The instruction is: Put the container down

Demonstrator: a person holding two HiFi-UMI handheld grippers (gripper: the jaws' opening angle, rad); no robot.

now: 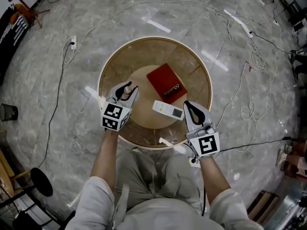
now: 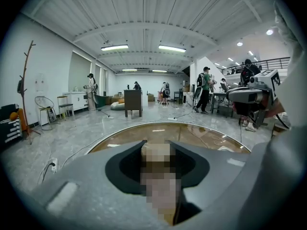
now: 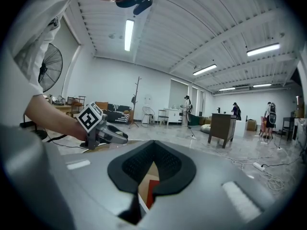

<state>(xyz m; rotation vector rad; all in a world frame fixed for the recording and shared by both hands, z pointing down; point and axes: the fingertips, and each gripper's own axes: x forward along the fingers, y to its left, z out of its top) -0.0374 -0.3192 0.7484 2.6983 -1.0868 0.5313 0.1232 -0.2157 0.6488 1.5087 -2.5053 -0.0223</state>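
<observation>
The left hand-held gripper [image 1: 126,92] is held forward on the bare, extended left forearm [image 1: 105,153], with its jaws closed on the container [image 1: 127,86]. The right hand-held gripper [image 1: 187,105] is held forward on the right forearm [image 1: 211,175], with its jaws brought together and empty.

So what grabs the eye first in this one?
A round glass table dominates the head view, a red booklet at its centre and a white remote beside it. The left gripper is clamped on a beige container over the table's left side; the right gripper is shut, empty.
</observation>
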